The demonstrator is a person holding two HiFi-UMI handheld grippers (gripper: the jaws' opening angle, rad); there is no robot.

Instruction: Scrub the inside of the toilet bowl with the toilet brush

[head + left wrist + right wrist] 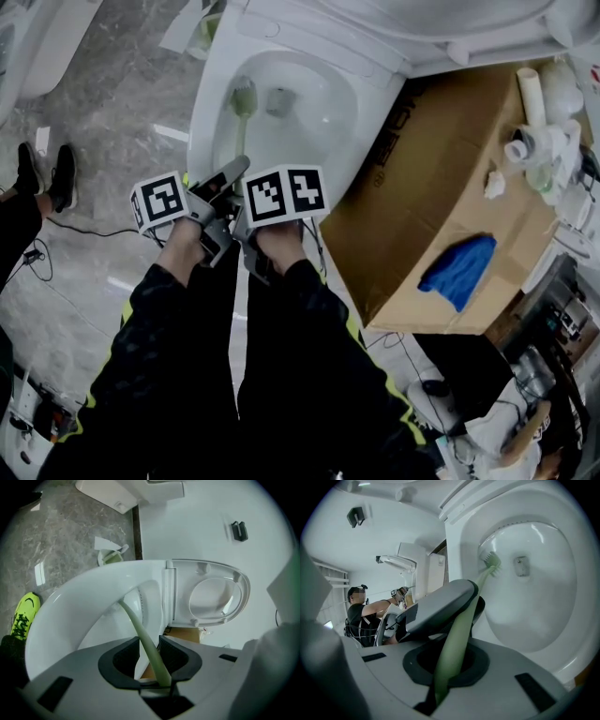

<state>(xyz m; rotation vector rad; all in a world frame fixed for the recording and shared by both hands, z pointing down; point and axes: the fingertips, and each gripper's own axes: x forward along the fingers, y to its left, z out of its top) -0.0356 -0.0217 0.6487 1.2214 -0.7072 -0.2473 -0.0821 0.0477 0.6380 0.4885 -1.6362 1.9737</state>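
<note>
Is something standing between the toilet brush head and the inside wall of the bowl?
Nothing visible does. The toilet brush head is already inside the toilet bowl, at its far wall.

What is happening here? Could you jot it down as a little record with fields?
Tool: toilet brush, pale green
Brush head: inside the toilet bowl, against its wall just under the rim
Left gripper: jaws closed on the brush handle
Right gripper: jaws closed on the same handle
Seat and lid: raised
Beside toilet: cardboard box with a blue cloth on it
</note>
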